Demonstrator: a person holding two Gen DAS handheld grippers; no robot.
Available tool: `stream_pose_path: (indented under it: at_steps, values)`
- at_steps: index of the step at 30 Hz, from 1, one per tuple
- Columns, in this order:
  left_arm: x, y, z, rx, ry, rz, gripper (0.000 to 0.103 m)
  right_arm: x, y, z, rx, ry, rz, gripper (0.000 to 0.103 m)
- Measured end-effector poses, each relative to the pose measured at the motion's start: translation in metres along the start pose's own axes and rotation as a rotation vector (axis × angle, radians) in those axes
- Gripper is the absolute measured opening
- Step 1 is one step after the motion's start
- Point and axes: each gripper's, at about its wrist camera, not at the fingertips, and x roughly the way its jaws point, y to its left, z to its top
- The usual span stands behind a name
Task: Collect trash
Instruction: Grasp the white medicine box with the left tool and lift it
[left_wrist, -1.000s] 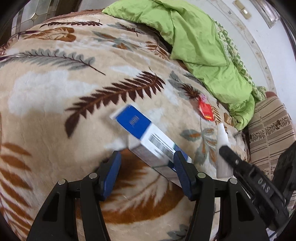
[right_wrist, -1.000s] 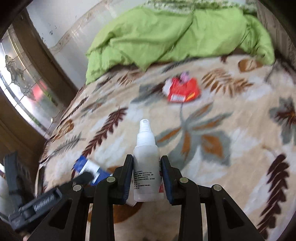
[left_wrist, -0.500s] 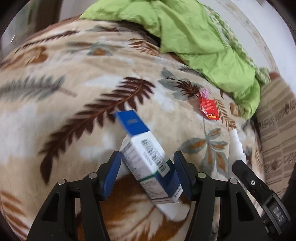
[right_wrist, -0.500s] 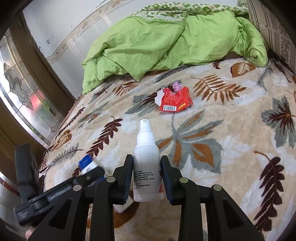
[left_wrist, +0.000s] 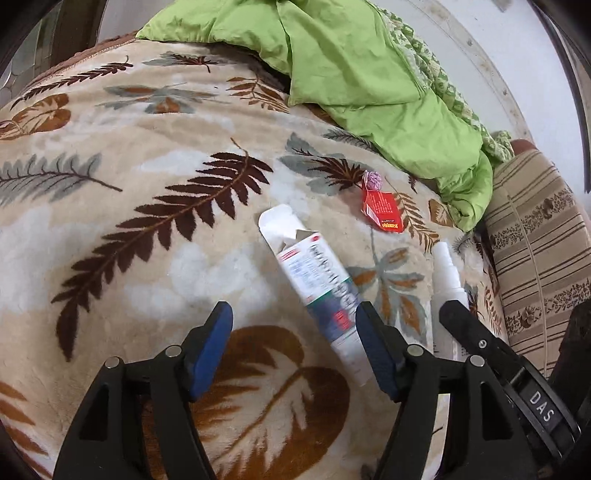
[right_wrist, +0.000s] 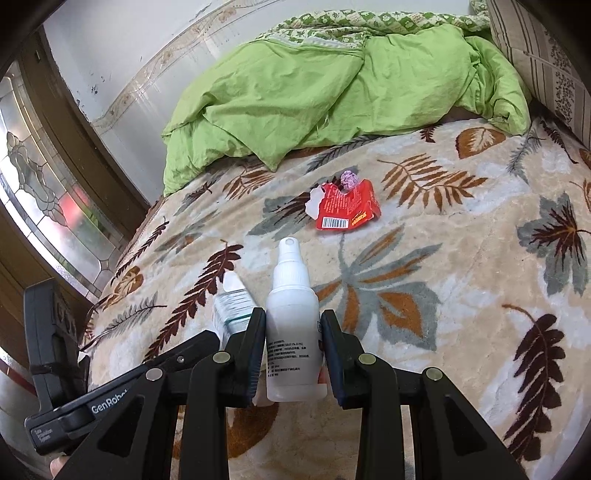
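Right tongs (right_wrist: 293, 341) clamped on spray bottle (right_wrist: 293, 325) for removal; left tongs (left_wrist: 295, 347) apart, carton (left_wrist: 317, 291) lying on bed (left_wrist: 110, 258) beside one pad.

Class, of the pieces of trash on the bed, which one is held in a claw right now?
The white spray bottle, clamped between the right claw pads. The carton lies loose by the open left claw; the red wrapper lies farther off.
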Motion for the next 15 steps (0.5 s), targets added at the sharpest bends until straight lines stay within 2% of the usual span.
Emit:
stream_pose_path:
  at_steps: [6, 10, 15]
  values:
    - [0.014, -0.013, -0.003, 0.002, 0.029, -0.02, 0.069, -0.005, -0.012, 0.004, 0.04, -0.027, -0.045, 0.032]
    - [0.021, -0.013, -0.002, -0.049, 0.048, -0.064, 0.069, -0.008, -0.02, 0.006, 0.065, -0.038, -0.063, 0.032]
    - [0.037, -0.009, 0.009, -0.122, 0.054, -0.063, 0.069, -0.009, -0.021, 0.007, 0.079, -0.039, -0.057, 0.032]
